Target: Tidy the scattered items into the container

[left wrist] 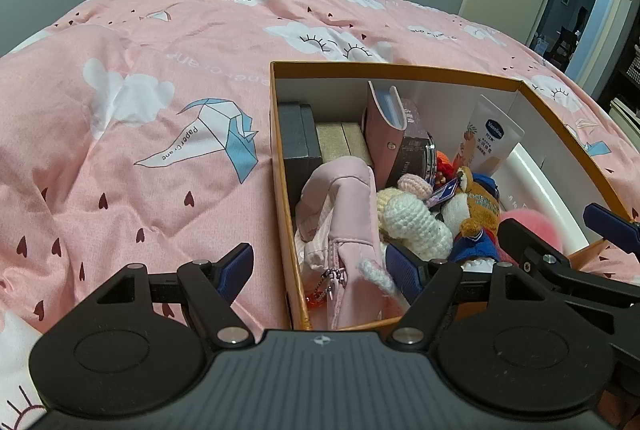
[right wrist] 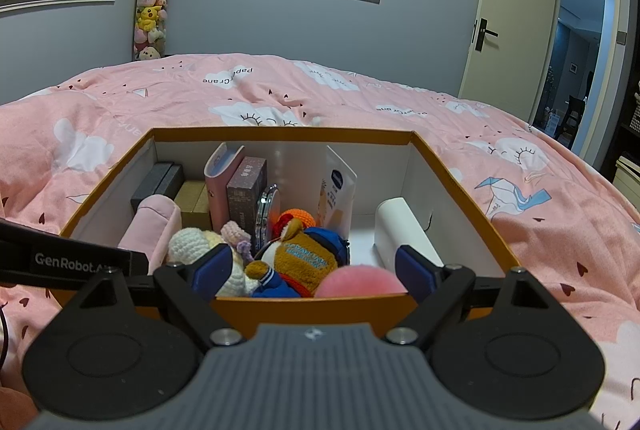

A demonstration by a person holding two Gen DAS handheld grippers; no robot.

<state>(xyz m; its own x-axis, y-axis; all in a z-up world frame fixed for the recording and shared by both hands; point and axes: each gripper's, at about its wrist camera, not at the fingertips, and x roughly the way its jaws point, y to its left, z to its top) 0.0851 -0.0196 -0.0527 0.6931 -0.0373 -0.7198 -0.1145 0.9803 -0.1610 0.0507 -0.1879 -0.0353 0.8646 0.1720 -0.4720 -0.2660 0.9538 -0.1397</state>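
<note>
An orange cardboard box (left wrist: 396,67) (right wrist: 280,131) with a white inside stands on the pink bed cover. Several items fill it: a pink pouch (left wrist: 352,206) (right wrist: 152,220), cream crochet toys (left wrist: 416,218) (right wrist: 192,242), a brown plush in blue clothes (left wrist: 478,214) (right wrist: 306,262), a pink ball (right wrist: 356,282), a Vaseline tube (left wrist: 486,138) (right wrist: 336,190), a white case (right wrist: 400,226), a pink notebook (left wrist: 382,126) and dark boxes (left wrist: 298,142). My left gripper (left wrist: 322,266) is open and straddles the box's near left wall. My right gripper (right wrist: 314,268) (left wrist: 560,228) is open over the near wall, holding nothing.
The pink bed cover (left wrist: 140,158) (right wrist: 540,214) with cloud and paper-crane prints spreads around the box, with no loose items visible on it. A tall tube of plush toys (right wrist: 152,10) stands by the far wall. An open door (right wrist: 516,30) is at the right.
</note>
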